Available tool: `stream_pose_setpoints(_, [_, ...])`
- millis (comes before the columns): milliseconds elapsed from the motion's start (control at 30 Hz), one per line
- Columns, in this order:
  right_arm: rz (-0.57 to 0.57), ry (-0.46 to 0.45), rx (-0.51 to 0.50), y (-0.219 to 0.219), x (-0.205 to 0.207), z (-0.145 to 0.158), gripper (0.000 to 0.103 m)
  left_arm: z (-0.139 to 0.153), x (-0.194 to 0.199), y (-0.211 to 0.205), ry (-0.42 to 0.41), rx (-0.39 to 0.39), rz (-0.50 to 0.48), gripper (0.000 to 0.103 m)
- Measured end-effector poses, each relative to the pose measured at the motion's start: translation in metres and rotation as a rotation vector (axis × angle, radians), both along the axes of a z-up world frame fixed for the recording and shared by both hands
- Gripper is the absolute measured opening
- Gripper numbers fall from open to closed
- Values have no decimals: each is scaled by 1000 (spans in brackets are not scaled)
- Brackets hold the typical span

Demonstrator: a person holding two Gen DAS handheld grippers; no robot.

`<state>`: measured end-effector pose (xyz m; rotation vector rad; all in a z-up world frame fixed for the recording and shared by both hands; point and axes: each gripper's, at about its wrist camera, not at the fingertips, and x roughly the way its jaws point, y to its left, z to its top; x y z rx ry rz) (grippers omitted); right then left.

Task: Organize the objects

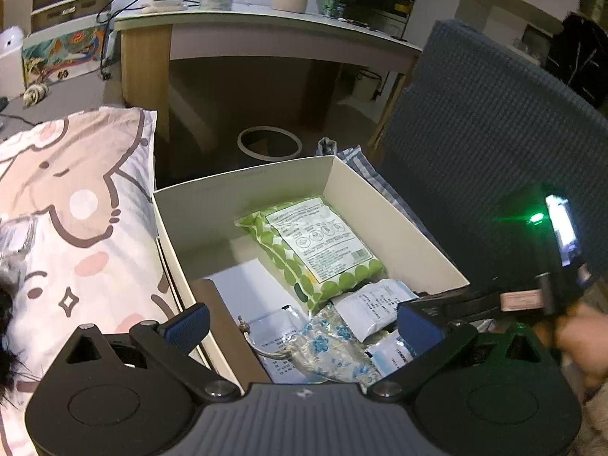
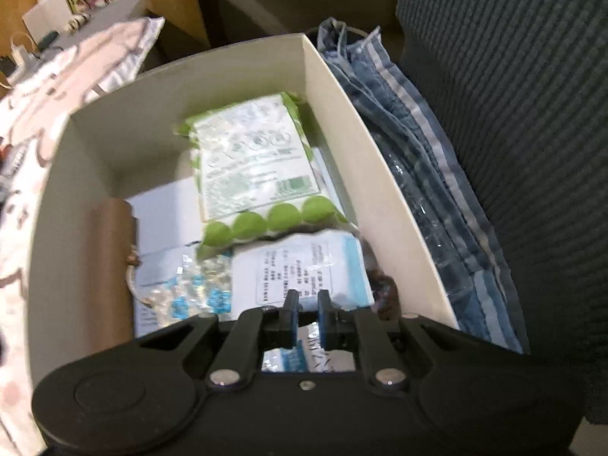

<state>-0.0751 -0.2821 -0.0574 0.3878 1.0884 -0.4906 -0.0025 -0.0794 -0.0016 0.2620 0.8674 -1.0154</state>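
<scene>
- The cream cardboard box (image 1: 243, 186) sits open between a cartoon-print pillow (image 1: 76, 205) on the left and a folded blue striped cloth (image 2: 418, 144) on the right, with a dark blue ribbed chair back (image 1: 486, 121) beyond the cloth.
- Inside the box, a green-dotted packet (image 1: 315, 247) lies label-up toward the far right wall.
- Nearer lie white sachets (image 2: 304, 266) with blue print and a clear bag with blue flowers (image 1: 330, 345); a brown flat item (image 2: 110, 258) lies along the left side.
- The left tongs (image 1: 304, 323) stand wide open over the near end of the box, with nothing pressed between the blue pads (image 1: 190, 323).
- The right tongs (image 2: 306, 315) point down into the near right part of the box, jaws drawn close together; a sachet lies under them, but a grip on it cannot be told.
- A hand (image 1: 581, 338) shows at the right edge of the left wrist view.
</scene>
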Motion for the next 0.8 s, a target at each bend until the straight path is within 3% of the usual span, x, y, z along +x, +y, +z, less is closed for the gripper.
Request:
stream_pose_setpoints(33, [-2,-18,0,1,-5,6,12,0,0,0,-1,-1,-6,103])
stream_pose_setpoints(100, [-7,-56,-3,2,-12,15,26,0,0,-1,11,-3,-10,103])
stream_pose_setpoints(233, [-29,-129,-25,8,-34,35,43,-1,1,1,47,-12,-3,103])
stream_pose_setpoints(300, [-32,-158,-51,12,-43,44,60,1,1,2,43,-11,0,103])
stream_pose_setpoints(400, [-28,-198,-93,18,-56,55,78,2,0,3,40,-10,-2,103])
stream_pose_setpoints(533, [-43,-246,-116,24,-68,64,89,4,-2,5,31,-10,-7,103])
stream_pose_setpoints(600, [-57,-262,-135,27,-71,67,100,5,-2,7,32,-14,-11,103])
stream_pose_setpoints(800, [-71,-317,-184,36,-82,69,103,7,-2,14,32,-32,-13,103])
